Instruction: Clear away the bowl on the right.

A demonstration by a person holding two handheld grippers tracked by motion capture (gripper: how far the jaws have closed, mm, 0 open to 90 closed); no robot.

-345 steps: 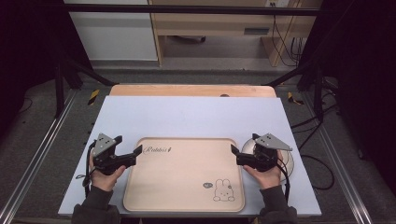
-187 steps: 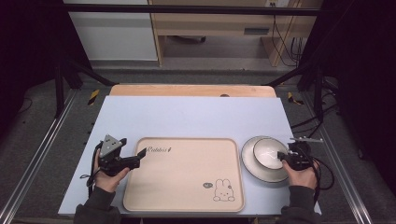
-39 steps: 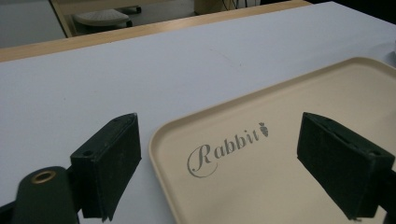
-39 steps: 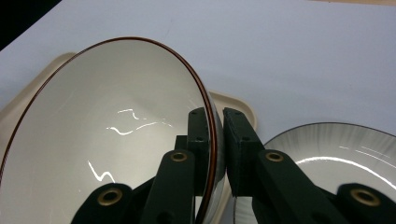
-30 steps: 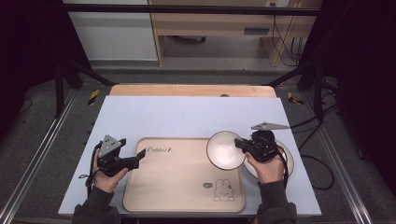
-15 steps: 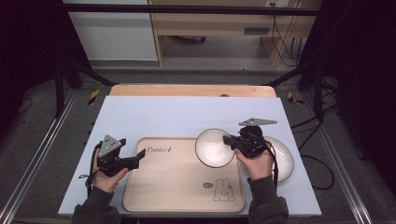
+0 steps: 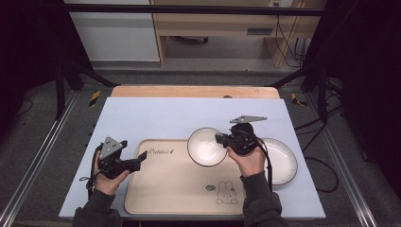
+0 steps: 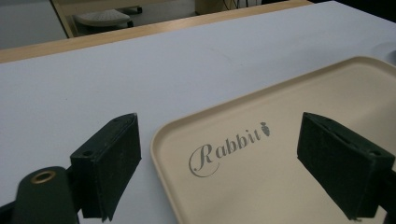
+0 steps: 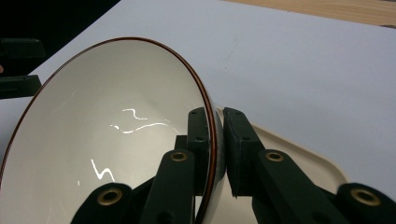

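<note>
A white bowl [image 7: 206, 146] [image 9: 107, 140] with a dark red rim hangs over the far right part of the beige tray [image 7: 170, 182]. My right gripper [image 7: 222, 140] [image 9: 215, 135] is shut on the bowl's rim, one jaw inside and one outside. A white plate [image 7: 282, 161] lies on the mat to the right of the tray. My left gripper [image 7: 140, 158] [image 8: 219, 163] stands open at the tray's far left corner [image 8: 161, 137], its jaws either side of the "Rabbit" lettering [image 8: 231, 147], nothing between them.
The tray bears a small rabbit drawing [image 7: 226, 193] near its front right. A pale blue mat [image 7: 156, 118] covers the table, with a wooden strip [image 7: 194, 91] along its far edge. Dark frame posts stand at both sides.
My right gripper has carried the bowl leftward, from beside the plate to over the tray's far right part. The left gripper has stayed put.
</note>
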